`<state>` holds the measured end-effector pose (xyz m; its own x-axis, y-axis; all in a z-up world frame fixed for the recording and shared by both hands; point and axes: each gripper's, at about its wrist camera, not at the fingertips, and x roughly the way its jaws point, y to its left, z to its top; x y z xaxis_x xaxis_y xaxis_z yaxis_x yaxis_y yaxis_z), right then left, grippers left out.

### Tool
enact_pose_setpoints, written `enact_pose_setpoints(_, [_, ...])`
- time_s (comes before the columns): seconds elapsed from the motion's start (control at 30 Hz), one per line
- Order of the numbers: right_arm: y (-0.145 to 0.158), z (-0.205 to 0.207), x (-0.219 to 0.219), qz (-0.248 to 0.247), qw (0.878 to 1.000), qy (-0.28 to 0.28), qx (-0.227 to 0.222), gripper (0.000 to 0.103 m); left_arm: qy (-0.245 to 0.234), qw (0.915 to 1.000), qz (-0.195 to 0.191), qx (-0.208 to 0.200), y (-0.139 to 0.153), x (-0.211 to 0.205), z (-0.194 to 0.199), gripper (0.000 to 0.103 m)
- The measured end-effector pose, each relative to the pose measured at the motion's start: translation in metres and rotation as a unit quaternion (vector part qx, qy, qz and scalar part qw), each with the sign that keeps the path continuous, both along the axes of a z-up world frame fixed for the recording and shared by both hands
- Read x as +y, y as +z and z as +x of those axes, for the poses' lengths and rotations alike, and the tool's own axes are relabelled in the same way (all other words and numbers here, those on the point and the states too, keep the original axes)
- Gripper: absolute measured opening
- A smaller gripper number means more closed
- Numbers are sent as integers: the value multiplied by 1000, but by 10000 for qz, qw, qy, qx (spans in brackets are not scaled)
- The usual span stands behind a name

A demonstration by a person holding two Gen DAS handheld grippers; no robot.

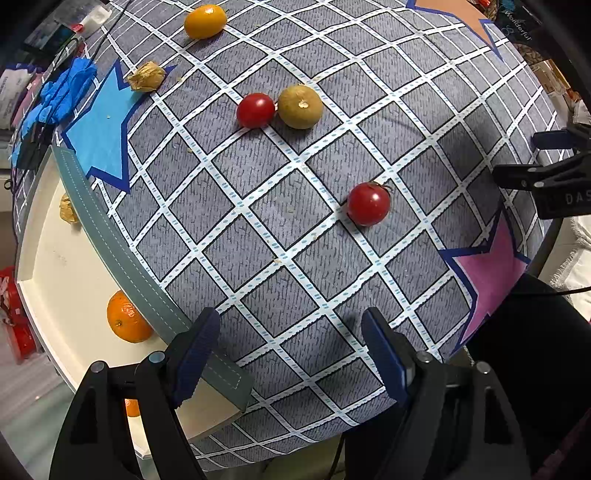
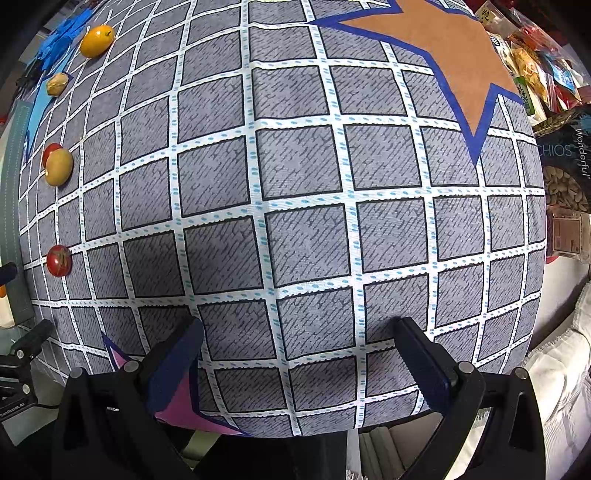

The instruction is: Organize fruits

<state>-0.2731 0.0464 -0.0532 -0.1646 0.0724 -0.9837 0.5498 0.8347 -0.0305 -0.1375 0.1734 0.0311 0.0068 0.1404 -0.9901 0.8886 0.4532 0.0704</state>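
Note:
Fruits lie scattered on a checked grey cloth [image 1: 295, 229]. A red cherry tomato [image 1: 368, 204] sits ahead of my left gripper [image 1: 290, 332], whose jaws stand open and empty above the cloth. Farther off, another red tomato [image 1: 255, 110] touches a greenish-brown round fruit [image 1: 300, 106]. A yellow oval fruit [image 1: 205, 21] and a papery husked fruit [image 1: 146, 76] lie at the far left. My right gripper [image 2: 299, 338] hangs open over bare cloth; in its view the tomato [image 2: 59, 260], round fruit [image 2: 59, 167] and yellow fruit [image 2: 96, 40] sit at the left edge.
Coloured star patches mark the cloth: blue [image 1: 103, 125], pink [image 1: 487, 273], brown [image 2: 439, 48]. A white tray [image 1: 55, 273] beside the cloth holds an orange [image 1: 127, 316] and a husk [image 1: 68, 209]. Snack packets [image 2: 546, 81] crowd the far right. Blue gloves [image 1: 62, 92] lie at the left.

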Motion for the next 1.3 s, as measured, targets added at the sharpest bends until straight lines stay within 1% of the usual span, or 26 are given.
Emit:
enact_pose_setpoints(0.17, [1, 0, 0, -1, 10000, 4, -8, 103, 0, 10000, -5, -1, 0, 0, -1, 82])
enact_pose_setpoints(0.5, [0, 0, 0, 5, 10000, 10, -16, 103, -98, 9999, -39, -18, 9, -10, 9, 82])
enact_pose_setpoints(0.83, [-1, 0, 0, 11, 10000, 18, -24, 103, -15, 10000, -66, 10, 11, -11, 26, 82])
enact_pose_setpoints(1.2, [1, -1, 0, 10, 10000, 23, -41, 103, -37, 10000, -52, 15, 11, -12, 28, 82])
enact_pose_setpoints(1.3, [0, 0, 0, 13, 10000, 27, -38, 103, -30, 10000, -57, 11, 9, -12, 24, 82])
